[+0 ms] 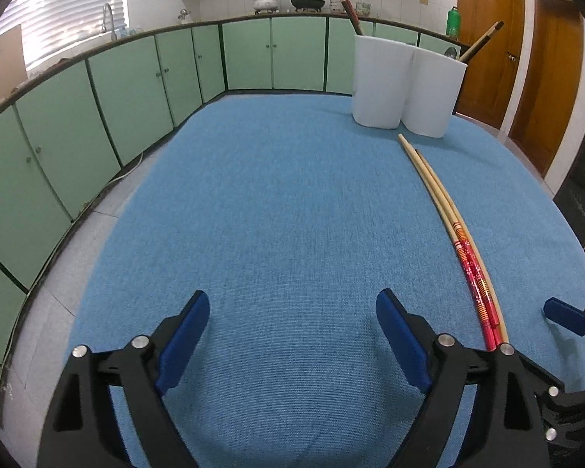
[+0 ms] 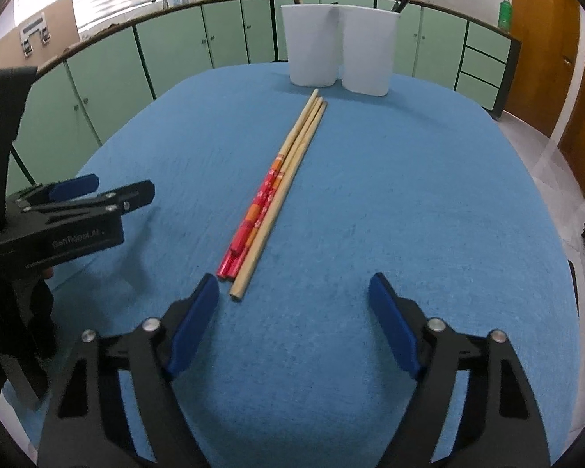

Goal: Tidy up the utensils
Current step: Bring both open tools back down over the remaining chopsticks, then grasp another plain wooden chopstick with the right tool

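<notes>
Three chopsticks lie together on the blue tablecloth: two with red patterned handles (image 2: 259, 210) and one plain wooden chopstick (image 2: 280, 202). They also show in the left wrist view (image 1: 454, 230). Their tips point at a white two-part holder (image 2: 339, 48), also in the left wrist view (image 1: 405, 85), which holds dark chopsticks (image 1: 347, 6). My right gripper (image 2: 292, 304) is open, its left pad just beside the handle ends. My left gripper (image 1: 292, 319) is open and empty, left of the chopsticks; it also shows in the right wrist view (image 2: 78, 199).
The blue-clothed table (image 1: 273, 214) has rounded edges. Green cabinets (image 1: 117, 89) run along the left and back. Wooden doors (image 1: 526, 70) stand at the right. Pots (image 1: 267, 2) sit on the far counter.
</notes>
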A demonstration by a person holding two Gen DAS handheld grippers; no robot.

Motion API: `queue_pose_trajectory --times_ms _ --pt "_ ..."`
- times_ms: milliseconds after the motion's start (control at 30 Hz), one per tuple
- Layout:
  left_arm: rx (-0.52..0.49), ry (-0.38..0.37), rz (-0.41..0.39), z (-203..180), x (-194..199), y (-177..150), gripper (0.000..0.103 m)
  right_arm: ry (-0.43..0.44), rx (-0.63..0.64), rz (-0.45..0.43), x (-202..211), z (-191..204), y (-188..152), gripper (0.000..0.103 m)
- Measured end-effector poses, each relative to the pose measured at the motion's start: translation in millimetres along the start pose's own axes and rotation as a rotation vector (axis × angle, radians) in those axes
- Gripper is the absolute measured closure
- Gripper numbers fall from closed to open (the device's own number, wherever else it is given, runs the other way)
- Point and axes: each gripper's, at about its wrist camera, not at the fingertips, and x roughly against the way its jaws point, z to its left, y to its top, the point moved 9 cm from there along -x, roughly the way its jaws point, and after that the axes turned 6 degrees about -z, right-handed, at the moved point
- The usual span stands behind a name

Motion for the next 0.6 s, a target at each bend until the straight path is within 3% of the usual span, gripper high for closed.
queue_pose_trajectory --times_ms 367,600 --pt "-0.005 0.006 0.014 -0.9 -2.8 -1.2 0.017 -0.084 -0.035 -0.021 8.2 -35.4 1.1 0.038" --pt "-0.021 0.013 0.000 -4.0 -0.6 -1.3 0.017 0.020 -0.055 -0.018 7.1 -22.2 -1.5 0.073"
